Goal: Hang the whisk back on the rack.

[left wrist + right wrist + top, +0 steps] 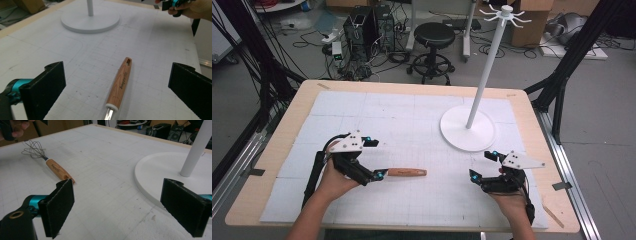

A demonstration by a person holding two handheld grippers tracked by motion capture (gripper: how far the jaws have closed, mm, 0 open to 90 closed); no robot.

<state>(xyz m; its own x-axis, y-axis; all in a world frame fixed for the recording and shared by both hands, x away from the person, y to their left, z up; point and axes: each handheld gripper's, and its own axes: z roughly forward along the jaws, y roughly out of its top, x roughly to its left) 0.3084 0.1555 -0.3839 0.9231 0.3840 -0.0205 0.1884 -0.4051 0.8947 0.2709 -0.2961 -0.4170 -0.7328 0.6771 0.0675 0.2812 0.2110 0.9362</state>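
Whisk lies flat on the white-gridded worktop, roughly mid-front, wooden handle pointing toward the person's right, wire head toward the left gripper. In the left gripper view the handle sits on the mat right between the two black jaws, which stand wide apart w/ clear space each side, touching nothing; lined up along the handle, prob. so they can drop straight over it and pinch across the wood, which is the widest, least slippery part. The handle's far end has a slot, likely a hanging hole. That fits w/ the white stand: round base on the worktop's far right, tall pole, hooked arms at top, so the rack looks like the destination. Right gripper hovers near the front right, just short of the stand's base, jaws also wide open and empty; in the right gripper view the whisk's wire loops and handle are off to the left, well apart, w/ the base close on the other side. Judging by that, the right hand is parked near the rack, ready to help or take over, while the left does the pickup. Nothing lifted yet.
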